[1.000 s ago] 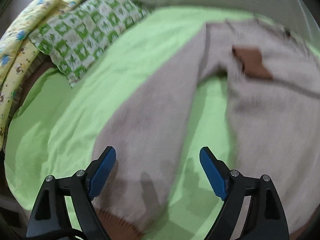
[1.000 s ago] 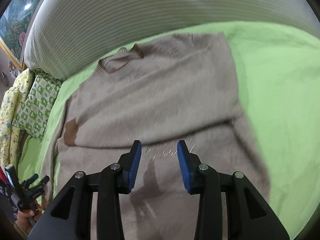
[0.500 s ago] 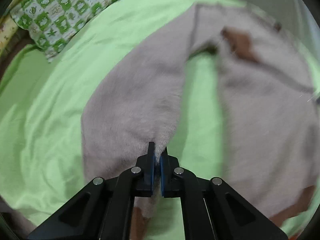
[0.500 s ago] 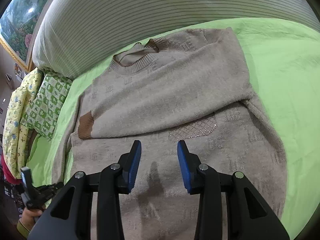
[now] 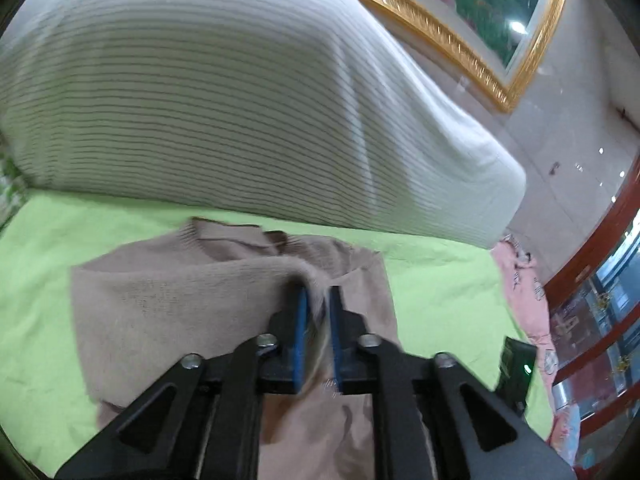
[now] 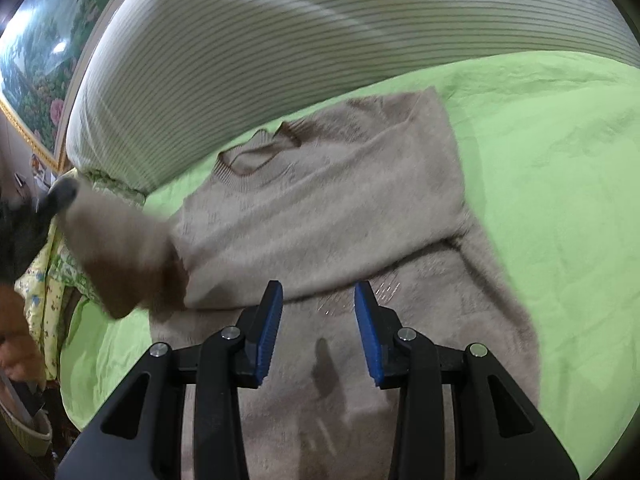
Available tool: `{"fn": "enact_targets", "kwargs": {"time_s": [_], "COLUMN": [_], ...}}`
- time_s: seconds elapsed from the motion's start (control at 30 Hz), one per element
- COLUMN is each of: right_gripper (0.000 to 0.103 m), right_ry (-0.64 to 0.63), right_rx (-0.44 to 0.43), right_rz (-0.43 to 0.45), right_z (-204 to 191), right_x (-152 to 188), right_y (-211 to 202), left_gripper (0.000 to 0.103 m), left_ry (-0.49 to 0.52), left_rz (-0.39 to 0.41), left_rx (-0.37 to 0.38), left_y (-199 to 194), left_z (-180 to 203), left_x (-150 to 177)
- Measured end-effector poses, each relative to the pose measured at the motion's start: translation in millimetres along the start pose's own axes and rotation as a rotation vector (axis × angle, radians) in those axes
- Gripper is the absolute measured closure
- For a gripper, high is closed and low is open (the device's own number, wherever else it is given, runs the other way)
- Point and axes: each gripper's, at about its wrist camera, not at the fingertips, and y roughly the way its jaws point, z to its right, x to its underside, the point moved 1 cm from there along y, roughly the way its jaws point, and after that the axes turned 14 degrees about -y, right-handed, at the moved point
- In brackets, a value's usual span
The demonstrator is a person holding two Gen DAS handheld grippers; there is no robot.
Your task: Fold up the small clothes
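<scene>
A beige knit sweater (image 6: pixel 320 216) with brown collar and cuffs lies on a green bedsheet (image 6: pixel 560 184); one sleeve is folded across its chest. My left gripper (image 5: pixel 318 316) is shut on the other sleeve (image 5: pixel 192 300) and holds it lifted over the body of the sweater. That raised sleeve with its brown cuff (image 6: pixel 120 256) shows at the left of the right wrist view. My right gripper (image 6: pixel 318 328) is open and empty, hovering just above the sweater's lower front.
A large striped white pillow (image 5: pixel 224 92) lies along the head of the bed. A gold-framed painting (image 5: pixel 480 32) hangs behind it. Patterned green and yellow cloths (image 6: pixel 52 280) lie at the left, a pink cloth (image 5: pixel 524 292) at the right edge.
My left gripper closed on the sleeve, then lifted it and swung it across toward the sweater's body. My right gripper stayed open over the lower front.
</scene>
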Motion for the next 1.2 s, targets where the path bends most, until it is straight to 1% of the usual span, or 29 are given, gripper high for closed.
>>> {"fn": "enact_targets", "kwargs": {"time_s": [0.03,0.07,0.1,0.13,0.17,0.23,0.27,0.37,0.43,0.47,0.57,0.63,0.67,0.7,0.77,0.83,0.9,1.0,1.03,1.07,1.1,1.13,1.2], "right_gripper": [0.064,0.064,0.064,0.064,0.064,0.064,0.064,0.064,0.064,0.064,0.064,0.063,0.059,0.058,0.057,0.057,0.057,0.057,0.066,0.096,0.094,0.094,0.095], "right_ry": [0.004,0.009,0.013,0.015,0.017,0.016,0.015,0.008,0.006,0.007,0.019,0.049,0.068,0.09,0.137,0.191,0.261,0.347,0.331,0.295,0.264,0.232,0.125], "right_rx": [0.0,0.002,0.001,-0.003,-0.007,-0.013,-0.011,-0.002,0.0,-0.001,0.0,-0.02,-0.024,-0.025,-0.032,-0.046,-0.047,-0.05,-0.027,0.0,0.008,-0.011,-0.044], "right_rz": [-0.003,-0.01,-0.014,-0.018,-0.019,-0.027,-0.034,-0.05,-0.057,-0.063,-0.061,-0.065,-0.083,-0.1,-0.117,-0.118,-0.097,-0.054,-0.056,-0.059,-0.045,-0.004,0.1], "right_z": [2,5,7,9,10,11,12,15,16,18,24,29,32,35,41,47,54,62,60,56,50,43,22], "right_x": [-1,-3,-4,-4,-4,-3,-3,-2,-2,-4,-14,-20,-23,-25,-28,-32,-35,-39,-43,-49,-55,-64,-87], "right_y": [2,4,6,8,9,13,15,23,27,31,40,51,59,68,81,95,103,109,109,108,104,95,67], "left_gripper": [0.072,0.067,0.065,0.061,0.057,0.053,0.052,0.052,0.052,0.052,0.052,0.052,0.052,0.052,0.052,0.05,0.049,0.049,0.049,0.049,0.049,0.049,0.049], "left_ry": [-0.001,-0.005,-0.005,-0.003,-0.006,-0.021,-0.021,-0.014,-0.04,-0.057,-0.095,-0.088,-0.068,-0.051,-0.025,-0.021,-0.051,-0.155,-0.215,-0.265,-0.304,-0.344,-0.372], "left_rz": [-0.027,-0.051,-0.063,-0.076,-0.082,-0.1,-0.104,-0.106,-0.116,-0.12,-0.121,-0.117,-0.107,-0.098,-0.089,-0.059,-0.03,0.014,0.029,0.045,0.051,0.053,0.054], "left_rx": [-0.008,-0.018,-0.041,-0.079,-0.1,-0.159,-0.191,-0.355,-0.441,-0.48,-0.555,-0.586,-0.611,-0.633,-0.668,-0.716,-0.742,-0.771,-0.778,-0.772,-0.75,-0.728,-0.709], "left_y": [15,26,33,39,40,38,38,24,17,13,13,20,25,32,45,55,58,53,51,46,43,39,37], "left_z": [4,3,0,-7,-16,-43,-55,-106,-142,-160,-194,-201,-201,-200,-200,-202,-205,-219,-226,-233,-236,-242,-248], "left_x": [5,10,15,24,33,53,59,82,87,89,94,93,93,91,88,82,74,64,58,56,53,53,51]}}
